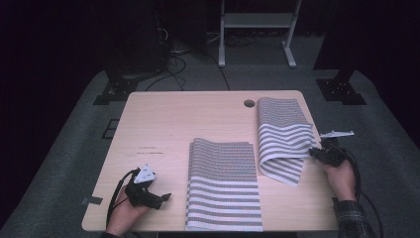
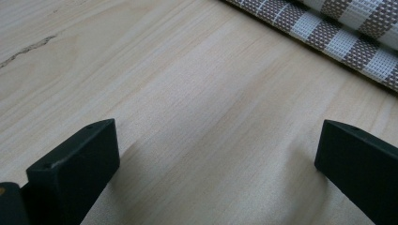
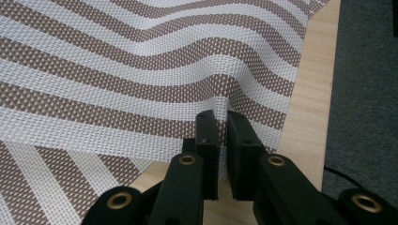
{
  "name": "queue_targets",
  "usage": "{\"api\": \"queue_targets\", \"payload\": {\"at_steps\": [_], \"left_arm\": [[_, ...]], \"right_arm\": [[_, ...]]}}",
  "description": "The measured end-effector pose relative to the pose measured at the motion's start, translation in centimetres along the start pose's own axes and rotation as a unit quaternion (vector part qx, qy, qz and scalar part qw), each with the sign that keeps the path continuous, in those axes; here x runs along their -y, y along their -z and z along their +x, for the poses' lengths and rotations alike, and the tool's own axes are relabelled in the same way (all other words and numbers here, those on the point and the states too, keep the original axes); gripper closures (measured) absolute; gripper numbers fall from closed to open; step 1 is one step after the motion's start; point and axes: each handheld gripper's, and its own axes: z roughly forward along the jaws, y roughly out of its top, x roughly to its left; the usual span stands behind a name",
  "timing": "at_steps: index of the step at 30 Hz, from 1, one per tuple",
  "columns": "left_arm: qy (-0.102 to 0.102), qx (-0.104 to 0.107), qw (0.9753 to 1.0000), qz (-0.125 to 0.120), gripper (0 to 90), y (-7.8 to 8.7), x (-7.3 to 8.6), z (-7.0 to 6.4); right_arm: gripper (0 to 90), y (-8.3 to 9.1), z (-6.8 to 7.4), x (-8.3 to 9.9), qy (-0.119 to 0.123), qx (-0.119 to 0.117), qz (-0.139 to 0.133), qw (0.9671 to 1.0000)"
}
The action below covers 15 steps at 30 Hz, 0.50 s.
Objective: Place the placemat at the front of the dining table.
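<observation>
Two brown-and-white striped woven placemats lie on the wooden table [image 1: 163, 124]. One placemat [image 1: 224, 186] lies flat near the front middle. The second placemat [image 1: 284, 139] at the right is curled and partly folded over itself. My right gripper [image 1: 314, 153] is shut on that mat's right edge, and in the right gripper view the mesh [image 3: 141, 79] is pinched between the jaws of the right gripper [image 3: 223, 123]. My left gripper [image 1: 166, 197] rests low at the front left, open, just left of the flat mat. In the left gripper view the gripper [image 2: 216, 150] has bare wood between its jaws and the mat's edge [image 2: 338, 33] beyond.
A round cable hole [image 1: 249, 103] sits near the table's far edge. The table's right edge [image 3: 314, 93] runs close beside the right gripper, with grey carpet [image 1: 386, 148] below. A white frame [image 1: 257, 25] and dark stands are behind the table.
</observation>
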Motion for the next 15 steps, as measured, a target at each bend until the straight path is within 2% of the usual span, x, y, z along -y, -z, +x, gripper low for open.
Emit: {"api": "queue_targets", "payload": {"at_steps": [3,5,15], "left_arm": [[0.0,0.0,1.0,0.0,0.0,0.0,0.0,0.0],[0.0,0.0,1.0,0.0,0.0,0.0,0.0,0.0],[0.0,0.0,1.0,0.0,0.0,0.0,0.0,0.0]], "right_arm": [[85.0,0.1,-0.4,0.0,-0.013,-0.015,-0.003,0.9998],[85.6,0.2,-0.5,0.0,-0.017,-0.017,-0.005,0.9997],[86.2,1.3,-0.2,-0.7,-0.012,-0.023,-0.021,0.9995]]}}
